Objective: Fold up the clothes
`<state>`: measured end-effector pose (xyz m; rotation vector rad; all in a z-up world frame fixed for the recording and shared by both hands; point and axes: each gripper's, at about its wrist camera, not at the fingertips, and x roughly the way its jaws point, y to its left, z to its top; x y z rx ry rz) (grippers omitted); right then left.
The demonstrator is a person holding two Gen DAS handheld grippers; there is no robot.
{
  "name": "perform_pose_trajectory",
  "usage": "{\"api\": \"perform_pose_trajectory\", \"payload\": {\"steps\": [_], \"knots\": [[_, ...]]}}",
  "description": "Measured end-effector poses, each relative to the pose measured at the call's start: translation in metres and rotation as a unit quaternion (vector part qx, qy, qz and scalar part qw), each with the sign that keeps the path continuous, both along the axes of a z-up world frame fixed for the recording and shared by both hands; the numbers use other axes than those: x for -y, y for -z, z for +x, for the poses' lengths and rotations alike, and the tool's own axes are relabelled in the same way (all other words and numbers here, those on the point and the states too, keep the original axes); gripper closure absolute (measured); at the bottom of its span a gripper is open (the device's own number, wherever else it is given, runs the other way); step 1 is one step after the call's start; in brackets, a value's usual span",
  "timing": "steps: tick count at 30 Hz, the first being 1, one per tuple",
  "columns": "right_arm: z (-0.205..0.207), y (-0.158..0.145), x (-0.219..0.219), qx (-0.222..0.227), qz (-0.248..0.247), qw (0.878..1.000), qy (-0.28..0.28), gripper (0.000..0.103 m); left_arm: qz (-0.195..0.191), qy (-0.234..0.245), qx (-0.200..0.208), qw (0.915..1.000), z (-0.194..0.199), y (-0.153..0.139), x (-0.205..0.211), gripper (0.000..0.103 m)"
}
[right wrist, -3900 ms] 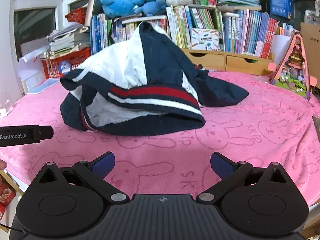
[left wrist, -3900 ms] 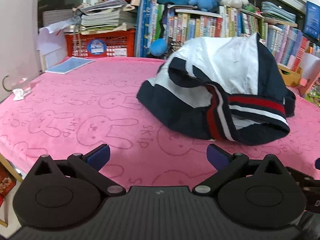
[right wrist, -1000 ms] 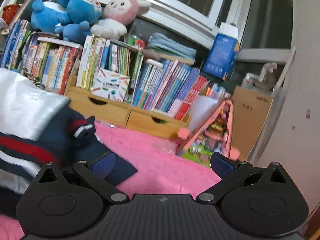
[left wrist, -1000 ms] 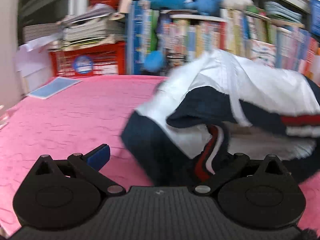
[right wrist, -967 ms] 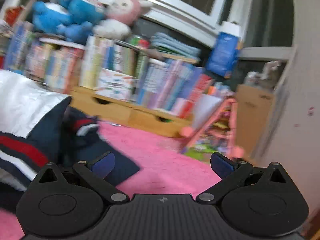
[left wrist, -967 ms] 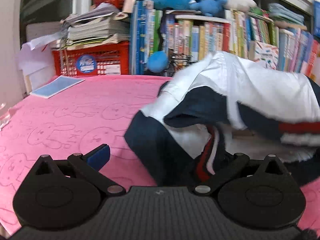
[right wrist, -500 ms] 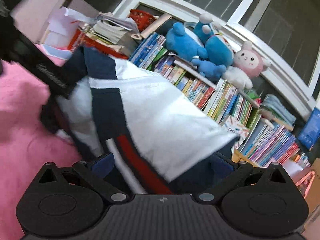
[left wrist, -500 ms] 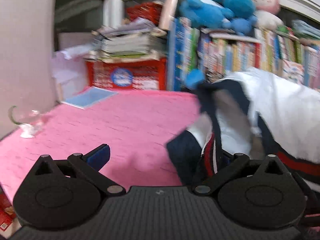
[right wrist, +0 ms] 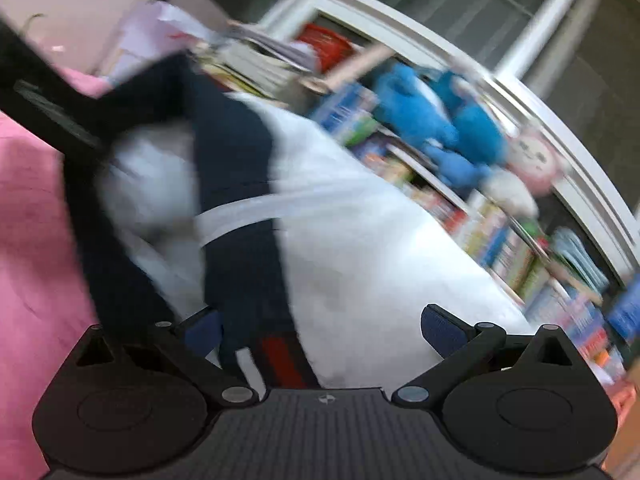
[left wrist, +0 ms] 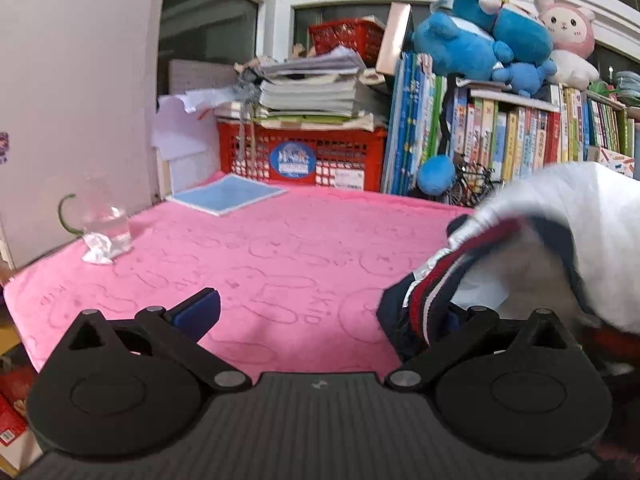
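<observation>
A navy and white jacket point(left wrist: 568, 216) with red and white striped trim lies bunched on the pink bunny-print blanket point(left wrist: 280, 256), at the right of the left wrist view. My left gripper point(left wrist: 320, 316) is open; its right finger is buried in the striped hem point(left wrist: 434, 292), its left finger point(left wrist: 196, 312) is bare. In the blurred right wrist view the jacket point(right wrist: 360, 248) fills the middle. My right gripper point(right wrist: 320, 330) is open with the cloth lying between its wide-apart fingers. The left gripper's black body point(right wrist: 44, 108) crosses the upper left there.
A clear glass with a crumpled tissue point(left wrist: 102, 232) stands at the blanket's left edge. A blue notebook point(left wrist: 228, 194) lies at the back. A red crate point(left wrist: 300, 156) under stacked papers, a bookshelf point(left wrist: 520, 136) and plush toys point(left wrist: 480, 40) line the far side.
The left gripper has swung left, so the jacket sits further right in its view. The right gripper has turned from the bookshelf onto the jacket and moved in close, tilted.
</observation>
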<state>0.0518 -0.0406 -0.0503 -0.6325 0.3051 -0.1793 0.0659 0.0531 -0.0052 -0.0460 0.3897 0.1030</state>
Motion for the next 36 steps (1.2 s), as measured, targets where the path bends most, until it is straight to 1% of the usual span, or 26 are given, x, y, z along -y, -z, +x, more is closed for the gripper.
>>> {"api": "perform_pose_trajectory", "payload": {"steps": [2,3,5,7,9,11,12,13,14,16,18,19,20,22,23,26,29,33,36], "knots": [[-0.011,-0.007,0.033,0.011,0.019,0.999,0.046,0.000,-0.005,0.011,0.000,0.9999,-0.001,0.001,-0.002,0.000],[-0.017,-0.012,0.052,0.018,0.031,0.997,0.069,0.000,-0.014,0.036,-0.005,0.9993,0.000,0.002,-0.001,0.000],[-0.038,-0.025,0.088,0.016,0.090,0.994,0.067,0.000,-0.005,0.062,-0.003,0.9981,-0.005,0.003,0.013,0.000],[-0.058,-0.036,0.116,0.029,0.130,0.986,0.097,0.000,0.005,0.087,0.001,0.9962,-0.009,0.004,0.027,0.000],[-0.078,-0.047,0.137,0.060,0.145,0.979,0.130,0.000,0.029,0.112,0.023,0.9931,-0.020,0.001,0.042,0.000],[-0.094,-0.059,0.153,0.099,0.145,0.970,0.170,0.000,0.065,0.108,0.041,0.9912,-0.027,-0.002,0.055,0.000],[-0.103,-0.062,0.158,0.118,0.140,0.963,0.197,0.000,0.089,0.086,0.048,0.9911,-0.028,-0.003,0.060,0.000],[-0.110,-0.061,0.163,0.137,0.124,0.953,0.238,0.000,0.109,0.062,0.047,0.9910,-0.025,-0.002,0.061,0.000],[-0.117,-0.059,0.169,0.155,0.109,0.942,0.278,0.000,0.118,0.045,0.040,0.9912,-0.021,0.000,0.059,0.000],[-0.124,-0.052,0.183,0.143,0.115,0.937,0.296,0.000,0.097,0.036,0.012,0.9945,-0.013,0.003,0.047,0.000],[-0.130,-0.046,0.185,0.116,0.166,0.946,0.253,0.000,0.060,0.047,-0.001,0.9971,-0.013,0.005,0.036,0.000],[-0.134,-0.041,0.179,0.102,0.193,0.953,0.213,0.000,0.042,0.053,-0.007,0.9977,-0.013,0.005,0.031,0.000],[-0.135,-0.038,0.170,0.093,0.201,0.958,0.181,0.000,0.035,0.054,-0.010,0.9979,-0.013,0.005,0.029,0.000],[-0.136,-0.029,0.137,0.071,0.190,0.975,0.093,0.000,0.034,0.054,-0.012,0.9979,-0.015,0.004,0.029,0.000],[-0.137,-0.025,0.120,0.059,0.181,0.981,0.047,0.000,0.031,0.053,-0.014,0.9980,-0.014,0.003,0.028,0.000],[-0.131,-0.017,0.080,0.025,0.158,0.986,-0.037,0.000,0.015,0.042,-0.012,0.9989,-0.017,0.002,0.024,0.000],[-0.104,-0.012,0.050,0.006,0.136,0.989,-0.056,0.000,0.007,0.041,-0.006,0.9991,-0.021,-0.001,0.018,0.000],[-0.078,-0.008,0.015,0.002,0.115,0.990,-0.084,0.000,0.034,0.038,0.003,0.9987,-0.026,-0.003,0.023,0.000],[-0.065,-0.004,-0.004,0.004,0.120,0.989,-0.084,0.000,0.047,0.030,0.007,0.9984,-0.028,-0.002,0.020,0.000]]}}
